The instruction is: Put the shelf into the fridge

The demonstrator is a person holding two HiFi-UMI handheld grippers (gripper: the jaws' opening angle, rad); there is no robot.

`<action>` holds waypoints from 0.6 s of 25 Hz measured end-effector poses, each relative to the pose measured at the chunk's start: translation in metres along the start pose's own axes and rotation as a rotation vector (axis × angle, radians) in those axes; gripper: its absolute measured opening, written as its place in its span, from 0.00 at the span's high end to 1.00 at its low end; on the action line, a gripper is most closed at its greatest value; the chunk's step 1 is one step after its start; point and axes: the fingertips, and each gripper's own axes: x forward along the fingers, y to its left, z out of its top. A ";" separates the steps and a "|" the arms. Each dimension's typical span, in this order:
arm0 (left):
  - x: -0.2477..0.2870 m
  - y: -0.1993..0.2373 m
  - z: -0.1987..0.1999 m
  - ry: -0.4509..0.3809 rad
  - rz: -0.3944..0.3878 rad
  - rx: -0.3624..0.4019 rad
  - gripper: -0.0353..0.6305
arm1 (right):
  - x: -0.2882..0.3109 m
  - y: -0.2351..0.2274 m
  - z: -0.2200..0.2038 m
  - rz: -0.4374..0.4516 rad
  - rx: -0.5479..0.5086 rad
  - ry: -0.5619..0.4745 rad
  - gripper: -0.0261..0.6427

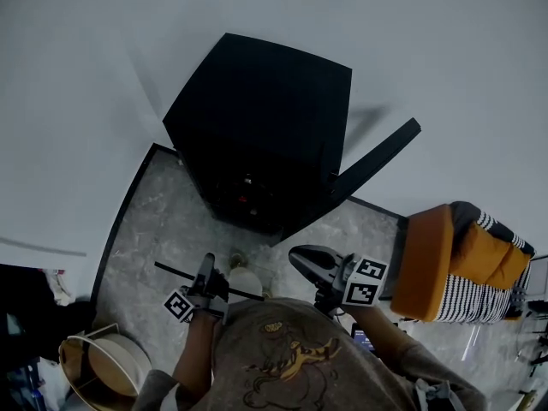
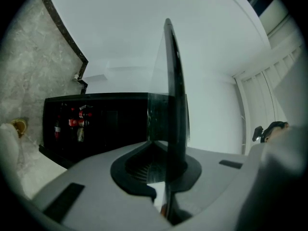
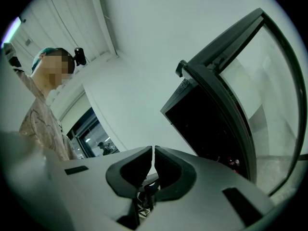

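Person: bottom centre of the head view point(image 1: 282, 362), in a patterned shirt, with both forearms reaching forward.
Left tool: point(image 2: 161, 165) clenched on the near edge of the shelf. In the head view it sits lower centre-left point(image 1: 205, 276), with its marker cube point(image 1: 179, 305) just below.
Shelf: point(image 2: 173, 105) a dark-rimmed clear panel seen edge-on, rising up the middle of the left gripper view from between the jaws. In the head view it is a thin dark line point(image 1: 171, 270) crossing the left tool above the floor. It is outside the fridge and apart from it.
Right tool: point(image 3: 153, 153) jaws pressed together with only a slit between them, gripping nothing. It shows lower centre-right in the head view point(image 1: 301, 257).
Floor: point(image 1: 145, 255) grey and marbled, with a dark border along the wall.
Round basket: point(image 1: 103, 362) lower left corner, pale rim.
Seat: point(image 1: 428, 264) orange with black-and-white striped cushions, at the right edge.
Fridge: point(image 1: 257, 127) black, centre of frame, against the wall, with its front open toward the person. Small red items point(image 2: 77, 121) sit inside, too small to identify.
Fridge door: point(image 1: 377, 165) stands open to the right. It fills the right side of the right gripper view point(image 3: 240, 95) and has a clear pane.
Wall: point(image 1: 428, 50) plain white, across the upper frame.
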 end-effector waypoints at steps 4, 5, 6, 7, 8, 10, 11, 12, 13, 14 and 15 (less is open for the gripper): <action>0.009 0.012 0.004 0.007 0.007 -0.021 0.92 | 0.003 -0.002 -0.001 -0.014 -0.001 0.004 0.92; 0.011 0.015 0.005 0.009 0.009 -0.023 0.92 | 0.003 -0.002 -0.002 -0.017 0.000 0.003 0.92; 0.012 0.019 0.006 0.010 0.012 -0.026 0.92 | 0.003 -0.002 -0.002 -0.020 -0.001 0.003 0.92; 0.014 0.023 0.007 0.012 0.015 -0.029 0.92 | 0.003 -0.003 -0.002 -0.023 -0.001 0.003 0.92; 0.016 0.027 0.007 0.012 0.020 -0.031 0.92 | 0.003 -0.003 -0.002 -0.026 -0.001 0.003 0.92; 0.020 0.036 0.008 0.016 0.035 -0.036 0.92 | 0.003 -0.004 -0.002 -0.034 0.005 0.005 0.92; 0.022 0.040 0.008 0.019 0.043 -0.038 0.92 | 0.003 -0.005 -0.003 -0.037 0.010 0.006 0.92; 0.025 0.044 0.007 0.023 0.050 -0.039 0.92 | 0.003 -0.005 -0.003 -0.040 0.014 0.008 0.92; 0.027 0.047 0.007 0.026 0.056 -0.040 0.92 | 0.003 -0.005 -0.004 -0.042 0.017 0.010 0.92; 0.030 0.050 0.007 0.029 0.059 -0.040 0.92 | 0.003 -0.005 -0.004 -0.045 0.019 0.011 0.92; 0.032 0.053 0.007 0.032 0.061 -0.043 0.92 | 0.003 -0.006 -0.005 -0.048 0.020 0.012 0.92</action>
